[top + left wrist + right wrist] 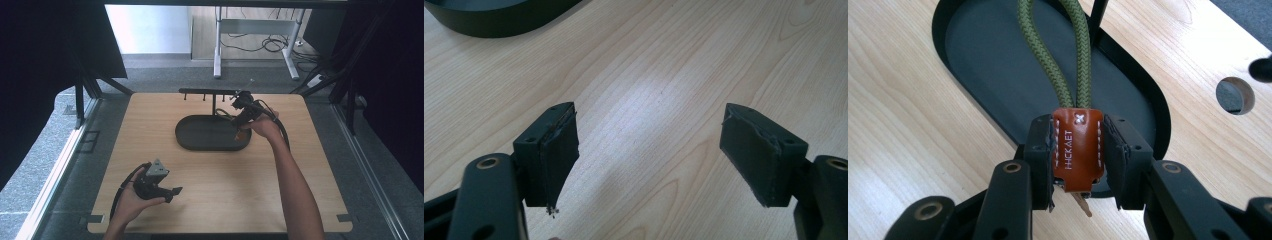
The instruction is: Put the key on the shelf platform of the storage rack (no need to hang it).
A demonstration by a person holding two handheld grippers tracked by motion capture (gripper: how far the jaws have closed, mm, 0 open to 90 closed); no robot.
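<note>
Here the right claw (1079,150) clamps a brown leather tag (1078,145) above the tray (973,65); left claw (649,155) gapes empty.

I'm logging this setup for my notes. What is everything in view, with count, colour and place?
Table: one, light wood, centre of the high view.
Tray: one, black oval, far middle of the table.
Rack: one, black post with a crossbar and pegs, rising from the tray's far side.
Key strap: one, brown leather tab on a green cord loop, above the tray's right end.
Desk frame: one, white, on the floor beyond the table.
Left claw: one, black, open, low over the near left of the table.
Right claw: one, black, shut on the leather tab.
</note>
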